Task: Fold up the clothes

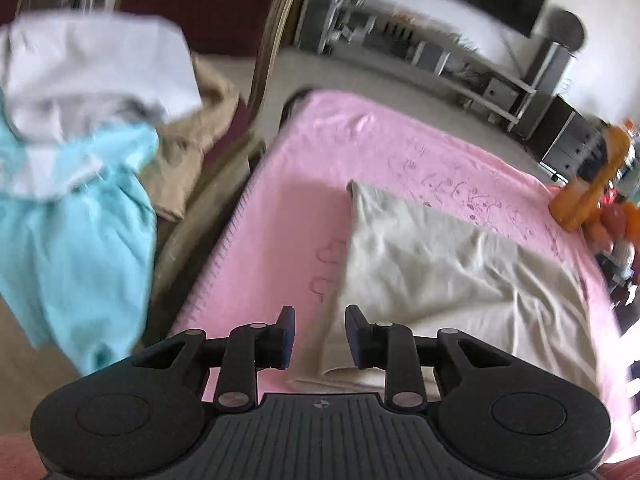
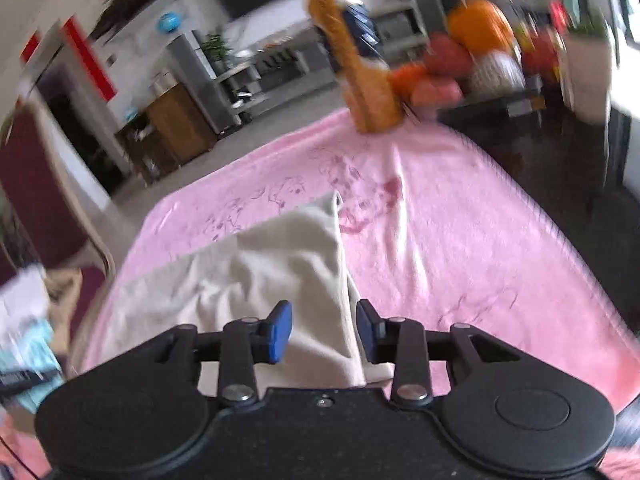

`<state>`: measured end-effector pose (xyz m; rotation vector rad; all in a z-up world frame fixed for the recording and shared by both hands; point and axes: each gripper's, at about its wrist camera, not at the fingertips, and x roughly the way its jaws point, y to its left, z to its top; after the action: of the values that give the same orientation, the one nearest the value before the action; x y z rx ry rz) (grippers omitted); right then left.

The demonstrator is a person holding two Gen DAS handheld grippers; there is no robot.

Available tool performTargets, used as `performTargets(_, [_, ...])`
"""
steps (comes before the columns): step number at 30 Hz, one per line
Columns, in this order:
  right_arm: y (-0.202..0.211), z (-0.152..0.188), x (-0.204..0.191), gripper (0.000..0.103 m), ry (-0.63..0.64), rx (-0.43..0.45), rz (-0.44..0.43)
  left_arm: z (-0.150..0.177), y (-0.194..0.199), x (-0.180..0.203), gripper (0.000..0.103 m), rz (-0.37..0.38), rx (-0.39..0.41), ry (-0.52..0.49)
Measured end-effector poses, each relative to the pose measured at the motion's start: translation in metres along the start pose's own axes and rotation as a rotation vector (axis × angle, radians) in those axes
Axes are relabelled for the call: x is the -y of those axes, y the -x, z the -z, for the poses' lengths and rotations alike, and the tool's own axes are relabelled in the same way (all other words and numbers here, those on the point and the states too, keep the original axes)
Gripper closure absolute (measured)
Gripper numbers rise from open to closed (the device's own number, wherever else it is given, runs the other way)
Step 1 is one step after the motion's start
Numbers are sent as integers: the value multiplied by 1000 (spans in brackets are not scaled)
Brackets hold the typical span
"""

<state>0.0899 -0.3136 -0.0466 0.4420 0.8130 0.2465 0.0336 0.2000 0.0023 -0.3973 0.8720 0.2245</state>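
The cream garment (image 1: 440, 264) lies spread on the pink blanket (image 1: 304, 200), its long axis running away from me toward the far right corner, with its near edge just ahead of and under both tools; the left gripper (image 1: 320, 336) sits at its left border, the right gripper (image 2: 324, 332) over its right border. I read both grippers as released, fingers parted and holding nothing, though contact with the cloth I cannot tell. More clothes, a turquoise piece (image 1: 80, 248) among them, hang on a chair (image 1: 264, 80) to my left.
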Motion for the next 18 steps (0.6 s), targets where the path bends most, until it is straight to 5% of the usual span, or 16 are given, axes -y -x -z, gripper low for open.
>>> performTargets(4, [-22,2,17,70,-167,-63,-5,13,-11,-8,81,31,-66,91])
performTargets(11, [-26,9,15,70,-126,-73,41,34,-35,-15,81,64,-170,159])
performTargets(18, [-30,10,15,70,-126,-84,42,28,-47,-16,73,72,-193,175])
